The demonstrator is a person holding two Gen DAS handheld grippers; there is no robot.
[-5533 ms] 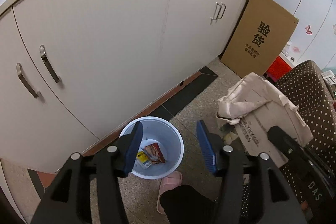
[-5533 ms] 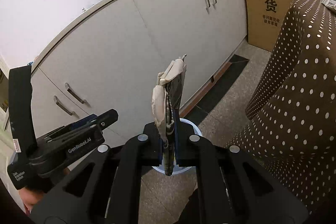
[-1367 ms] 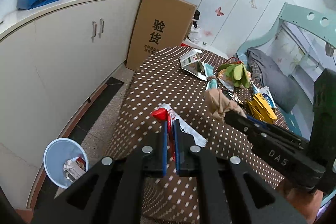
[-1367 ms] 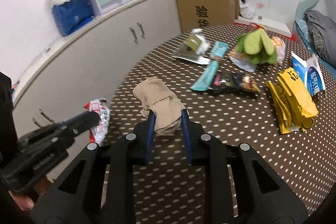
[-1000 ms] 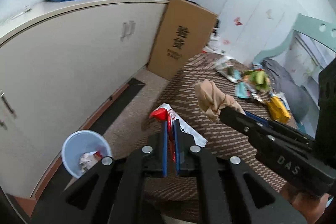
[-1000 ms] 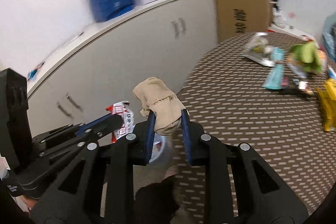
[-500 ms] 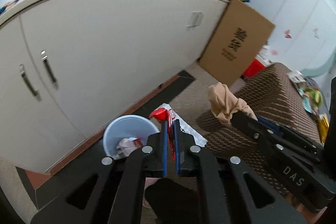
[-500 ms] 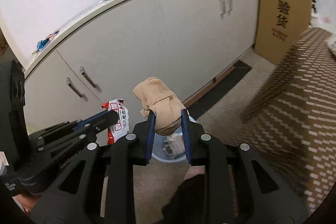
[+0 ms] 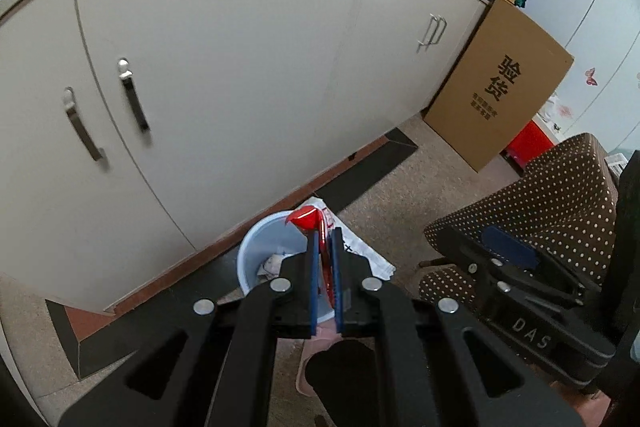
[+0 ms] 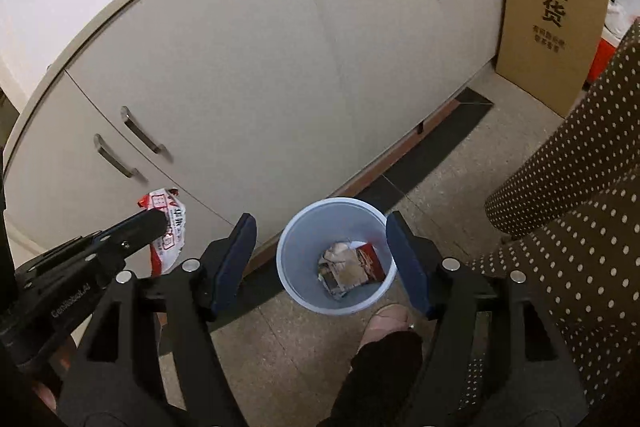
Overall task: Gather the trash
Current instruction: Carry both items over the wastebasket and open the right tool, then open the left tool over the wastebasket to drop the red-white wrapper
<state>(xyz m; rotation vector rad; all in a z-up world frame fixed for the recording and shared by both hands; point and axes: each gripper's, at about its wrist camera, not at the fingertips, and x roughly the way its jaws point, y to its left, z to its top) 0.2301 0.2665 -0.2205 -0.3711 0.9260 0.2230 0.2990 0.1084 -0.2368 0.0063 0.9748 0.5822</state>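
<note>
Two claws hang over the round pale-blue plastic waste bin [image 10: 336, 255] on the speckled floor just near the cream cabinet doors [image 10: 320, 67]. The step in hand looks like the drop. The right claw [image 10: 320, 259] is opening, its blue pads wide either side of the bin mouth with nothing between them. The left claw [image 9: 325, 267] is pressed together, pinching a crinkled red-and-white snack wrapper [image 9: 308, 219] above the bin's far rim. Next, I judge, that wrapper must be brought squarely over the opening and let go.

The right wrist view shows the bin's inside, with crumpled paper and a reddish packet [image 10: 370, 259] at the bottom, and the wrapper's printed face [image 10: 166, 227] out to the left. The left wrist view shows the wrapper edge-on between the pads, and the brown polka-dot tablecloth [image 9: 568, 203] to the right
</note>
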